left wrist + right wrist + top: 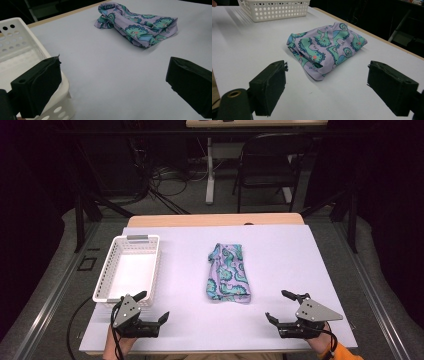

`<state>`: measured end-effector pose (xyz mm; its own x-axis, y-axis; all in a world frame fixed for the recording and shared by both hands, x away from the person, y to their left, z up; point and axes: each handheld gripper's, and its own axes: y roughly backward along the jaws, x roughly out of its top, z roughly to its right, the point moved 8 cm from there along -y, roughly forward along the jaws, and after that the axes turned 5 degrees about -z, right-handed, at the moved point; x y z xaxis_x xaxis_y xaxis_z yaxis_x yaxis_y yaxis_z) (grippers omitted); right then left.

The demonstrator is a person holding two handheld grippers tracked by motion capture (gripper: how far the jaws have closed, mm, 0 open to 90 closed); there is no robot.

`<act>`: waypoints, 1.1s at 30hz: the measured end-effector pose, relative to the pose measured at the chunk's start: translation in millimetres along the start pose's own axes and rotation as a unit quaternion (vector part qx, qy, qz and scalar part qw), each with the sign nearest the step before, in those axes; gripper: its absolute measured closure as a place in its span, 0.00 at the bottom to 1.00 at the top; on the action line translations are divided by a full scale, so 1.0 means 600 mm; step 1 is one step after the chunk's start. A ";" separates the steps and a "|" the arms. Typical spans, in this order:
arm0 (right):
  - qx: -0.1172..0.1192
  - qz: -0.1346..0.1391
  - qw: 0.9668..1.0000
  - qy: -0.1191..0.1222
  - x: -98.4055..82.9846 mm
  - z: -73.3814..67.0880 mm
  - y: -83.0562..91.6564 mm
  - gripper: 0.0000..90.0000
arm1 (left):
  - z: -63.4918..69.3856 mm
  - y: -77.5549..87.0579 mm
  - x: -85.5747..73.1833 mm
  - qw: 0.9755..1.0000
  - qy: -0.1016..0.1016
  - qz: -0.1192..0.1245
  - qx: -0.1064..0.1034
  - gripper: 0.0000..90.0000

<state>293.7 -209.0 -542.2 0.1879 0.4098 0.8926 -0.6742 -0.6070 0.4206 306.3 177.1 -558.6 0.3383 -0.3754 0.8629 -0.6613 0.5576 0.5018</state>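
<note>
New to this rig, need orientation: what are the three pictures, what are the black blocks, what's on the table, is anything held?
A person holds a two-jaw tool in each hand. The high view looks down on the table: left hand-held gripper, right hand-held gripper. The other two pictures come from cameras riding on each tool; the black blocks are its own jaws. On the white table lie a folded patterned cloth in the middle and an empty white perforated basket at the left. Both tools stand open, and nothing is held.
</note>
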 end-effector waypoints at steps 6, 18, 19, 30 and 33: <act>0.000 0.000 1.000 0.000 0.000 -0.001 -0.001 0.16 | 0.005 -0.002 0.001 1.000 0.000 -0.005 -0.006 0.00; 0.001 -0.001 1.000 0.003 0.000 -0.001 -0.002 0.16 | 0.016 -0.005 0.009 1.000 -0.007 -0.002 -0.009 0.00; 0.001 -0.001 1.000 0.002 -0.001 -0.001 -0.002 0.16 | 0.017 -0.005 0.011 1.000 -0.007 -0.002 -0.009 0.00; -0.013 -0.005 1.000 -0.004 -0.003 0.005 -0.004 0.16 | 0.034 -0.020 0.025 1.000 -0.022 -0.004 -0.009 0.00; -0.009 -0.006 1.000 0.003 -0.004 0.003 -0.005 0.16 | 0.039 -0.025 0.029 1.000 -0.025 -0.005 -0.012 0.00</act>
<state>296.8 -209.4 -545.1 0.1923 0.4216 0.8862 -0.6851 -0.5889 0.4288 306.7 145.0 -552.2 0.3110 -0.4170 0.8541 -0.6413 0.5711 0.5124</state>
